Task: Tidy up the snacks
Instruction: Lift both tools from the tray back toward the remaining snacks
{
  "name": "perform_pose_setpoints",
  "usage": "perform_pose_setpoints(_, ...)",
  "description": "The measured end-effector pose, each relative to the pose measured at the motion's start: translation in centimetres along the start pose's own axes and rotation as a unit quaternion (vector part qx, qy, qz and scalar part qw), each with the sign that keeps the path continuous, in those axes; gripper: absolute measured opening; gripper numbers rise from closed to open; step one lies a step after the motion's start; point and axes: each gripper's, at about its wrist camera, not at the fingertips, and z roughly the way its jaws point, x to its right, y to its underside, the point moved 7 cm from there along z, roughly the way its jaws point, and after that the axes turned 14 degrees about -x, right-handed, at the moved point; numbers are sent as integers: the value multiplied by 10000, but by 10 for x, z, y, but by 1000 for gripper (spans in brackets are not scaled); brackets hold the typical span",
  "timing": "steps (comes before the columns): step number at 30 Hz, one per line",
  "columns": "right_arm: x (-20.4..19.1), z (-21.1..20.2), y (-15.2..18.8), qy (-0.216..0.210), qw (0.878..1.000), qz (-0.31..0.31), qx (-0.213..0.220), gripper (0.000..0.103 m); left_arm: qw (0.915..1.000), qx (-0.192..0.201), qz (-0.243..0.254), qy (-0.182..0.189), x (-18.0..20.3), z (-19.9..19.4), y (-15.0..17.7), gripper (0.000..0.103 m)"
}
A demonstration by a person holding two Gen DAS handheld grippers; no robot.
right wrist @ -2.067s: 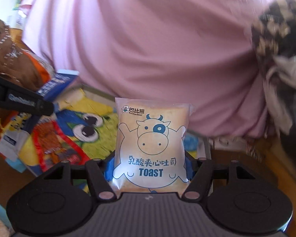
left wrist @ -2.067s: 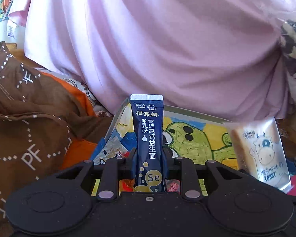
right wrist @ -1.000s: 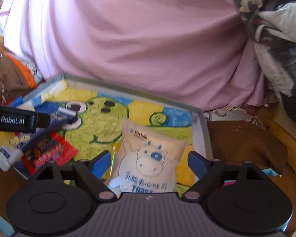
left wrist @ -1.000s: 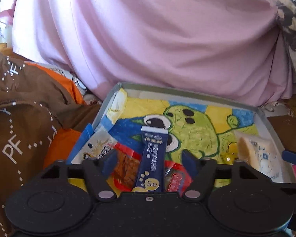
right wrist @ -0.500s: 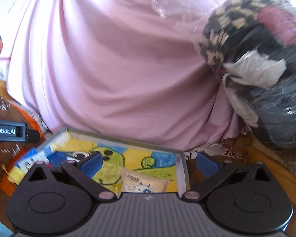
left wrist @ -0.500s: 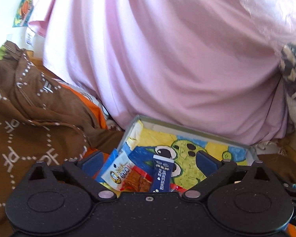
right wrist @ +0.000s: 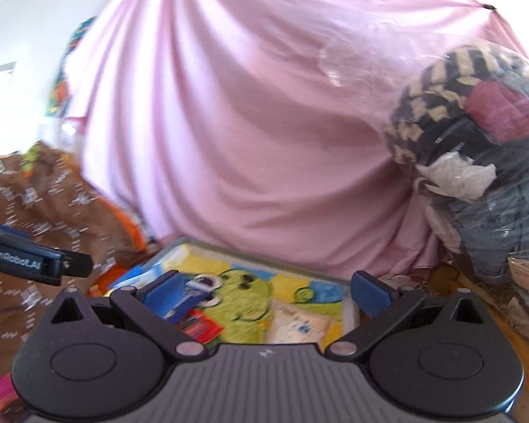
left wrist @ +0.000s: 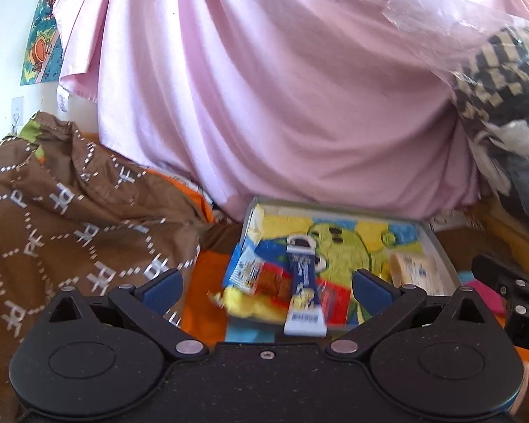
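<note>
We count one tray (left wrist: 437, 243). In it lie one blue stick pack (left wrist: 302, 282), one toast pack (left wrist: 418, 271) by the right edge, and perhaps three blurred packets (left wrist: 261, 278) at the left edge. Two grippers (left wrist: 264, 285) (right wrist: 264, 292) show.

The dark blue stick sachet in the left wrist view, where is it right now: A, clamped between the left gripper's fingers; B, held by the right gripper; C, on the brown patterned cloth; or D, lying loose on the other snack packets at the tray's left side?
D: the dark blue stick sachet lies on the packets in the tray, while the left gripper stands wide open around nothing.
</note>
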Motion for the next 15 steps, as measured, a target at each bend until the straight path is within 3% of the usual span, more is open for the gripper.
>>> perform_pose_setpoints(6, -34, -36, 13, -545, 9971, -539, -18, 103, 9986, -330, 395, -76, -18, -25, 33, 102)
perform_pose_setpoints(15, -52, -66, 35, -931, 9918, -799, -360, 103, 9961, -721, 432, -273, -52, -47, 63, 102)
